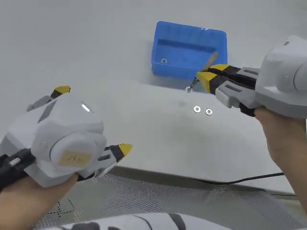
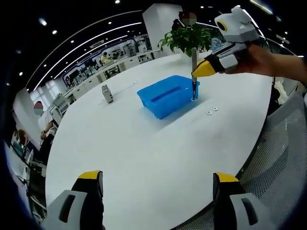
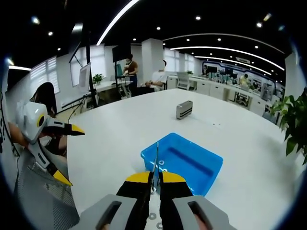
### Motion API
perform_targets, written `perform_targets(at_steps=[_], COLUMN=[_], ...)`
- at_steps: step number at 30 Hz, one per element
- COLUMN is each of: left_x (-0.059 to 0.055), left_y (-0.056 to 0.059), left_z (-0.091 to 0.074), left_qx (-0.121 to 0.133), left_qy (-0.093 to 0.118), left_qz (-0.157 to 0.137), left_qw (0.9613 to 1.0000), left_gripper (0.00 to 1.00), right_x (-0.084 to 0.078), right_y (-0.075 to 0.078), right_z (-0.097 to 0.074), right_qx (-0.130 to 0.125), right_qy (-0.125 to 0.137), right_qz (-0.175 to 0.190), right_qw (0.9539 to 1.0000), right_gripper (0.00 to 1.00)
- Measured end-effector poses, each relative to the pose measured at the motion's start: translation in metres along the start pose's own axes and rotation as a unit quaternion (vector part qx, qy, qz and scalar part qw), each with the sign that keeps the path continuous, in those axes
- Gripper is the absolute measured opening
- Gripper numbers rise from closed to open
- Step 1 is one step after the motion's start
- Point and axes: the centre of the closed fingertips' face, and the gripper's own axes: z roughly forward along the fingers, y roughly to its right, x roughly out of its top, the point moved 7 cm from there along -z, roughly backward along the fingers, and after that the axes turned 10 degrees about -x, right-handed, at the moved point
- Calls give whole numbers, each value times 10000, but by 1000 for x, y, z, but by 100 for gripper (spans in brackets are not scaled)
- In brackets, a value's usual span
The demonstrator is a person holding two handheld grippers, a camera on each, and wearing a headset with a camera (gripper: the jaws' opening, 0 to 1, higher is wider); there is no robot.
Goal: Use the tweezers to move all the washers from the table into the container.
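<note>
The blue container (image 1: 189,48) stands at the far middle of the white table, with one washer (image 1: 164,61) inside it. My right gripper (image 1: 208,76) is shut on the tweezers (image 1: 201,76). Their tips hang just in front of the container's near wall and seem to pinch a washer (image 1: 189,89). Two more washers (image 1: 197,109) (image 1: 209,111) lie on the table below that gripper. My left gripper (image 1: 93,120) is open and holds nothing, near the table's front edge. In the right gripper view the tweezers (image 3: 156,160) point at the container (image 3: 184,163).
A small silver box (image 2: 107,93) stands beyond the container, and a potted plant (image 2: 189,38) is farther back. A mesh chair seat (image 1: 144,191) and a black cable (image 1: 249,178) lie below the table's front edge. People sit at desks in the background.
</note>
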Motion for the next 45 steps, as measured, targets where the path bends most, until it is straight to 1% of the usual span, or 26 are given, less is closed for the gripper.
perform_targets(at_steps=[4, 8, 11, 12, 14, 15, 18, 20, 25, 29, 30, 34, 40, 41, 45], left_x=[0, -1, -1, -1, -1, -1, -1, 0, -1, -1, -1, 0, 0, 0, 0], left_y=[-1, 0, 0, 0, -1, -1, -1, 0, 0, -1, -1, 1, 1, 1, 1], left_z=[0, 0, 1, 1, 1, 1, 2, 2, 4, 4, 4, 3, 1, 1, 0], left_qx=[28, 15, 27, 24, 36, 38, 29, 9, -5, 6, 14, 6, 9, 13, 18], left_qy=[27, -15, -29, -37, -38, -38, -28, 41, 35, 33, 34, 13, -18, -21, -38], left_qz=[-3, 15, 43, 37, 49, 48, 49, 35, 23, 16, 23, 45, 35, 31, 59], left_qw=[10000, 10000, 10000, 10000, 10000, 10000, 10000, 10000, 10000, 10000, 10000, 10000, 10000, 10000, 10000], left_gripper=[97, 97, 97, 97, 97, 97, 98, 99, 99, 99, 99, 99, 99, 99, 99], right_x=[15, 27, 31, 31, 32, 32, 29, 26, 10, 1, -2, -6, -13, -12, -12], right_y=[4, 8, 11, 13, 16, 17, 19, 20, 22, 22, 25, 24, 23, 23, 22], right_z=[1, 6, 14, 17, 22, 25, 33, 39, 56, 63, 67, 71, 74, 74, 73], right_qx=[-36, -83, -129, -176, -174, -180, -203, -221, -225, -231, -229, -267, -267, -291, -273], right_qy=[193, 366, 406, 438, 474, 480, 439, 390, 176, 73, 15, -70, -154, -79, -136], right_qz=[-63, -133, -134, -89, 17, 76, 37, 9, 9, 26, 36, -117, -148, -167, -180], right_qw=[9998, 9992, 9990, 9988, 9987, 9987, 9988, 9990, 9996, 9997, 9997, 9996, 9994, 9994, 9994], right_gripper=[2, 2, 2, 2, 2, 2, 2, 2, 2, 2, 2, 2, 2, 2, 3])
